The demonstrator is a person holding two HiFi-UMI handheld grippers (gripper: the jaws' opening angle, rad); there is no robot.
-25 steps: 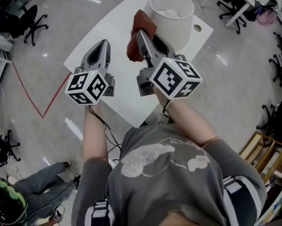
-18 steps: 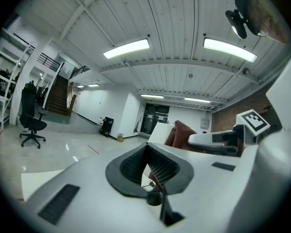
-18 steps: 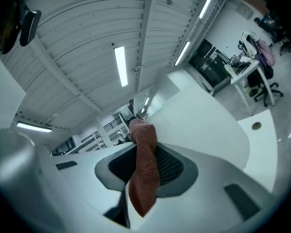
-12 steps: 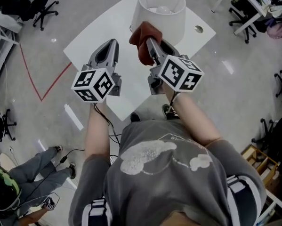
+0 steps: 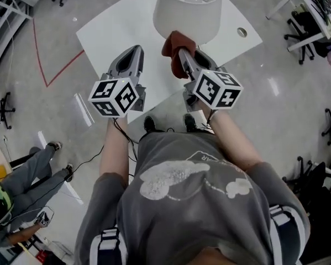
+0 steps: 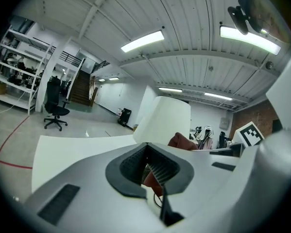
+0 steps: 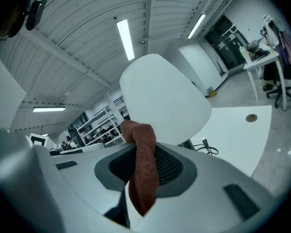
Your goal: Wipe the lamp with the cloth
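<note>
A lamp with a white shade [image 5: 187,12] stands at the far side of a white table [image 5: 115,26]. My right gripper [image 5: 183,54] is shut on a rust-red cloth [image 5: 175,47], which bunches up against the near lower edge of the shade. In the right gripper view the cloth [image 7: 143,169] hangs pinched between the jaws, with the shade [image 7: 164,101] filling the space just beyond. My left gripper [image 5: 134,53] hovers over the table left of the cloth, shut on nothing. In the left gripper view the shade [image 6: 164,118] and the cloth [image 6: 183,142] show ahead.
The table has a round cable hole [image 5: 242,32] near its right corner, and a black cable [image 7: 211,148] lies by the lamp. Office chairs [image 5: 306,35] and desks ring the room. A person [image 5: 21,175] sits on the floor at lower left. Red tape [image 5: 43,59] marks the floor.
My right gripper has carried the cloth from the shade's left flank round to its near lower edge. The left gripper has kept alongside, still shut. The head view has shifted.
</note>
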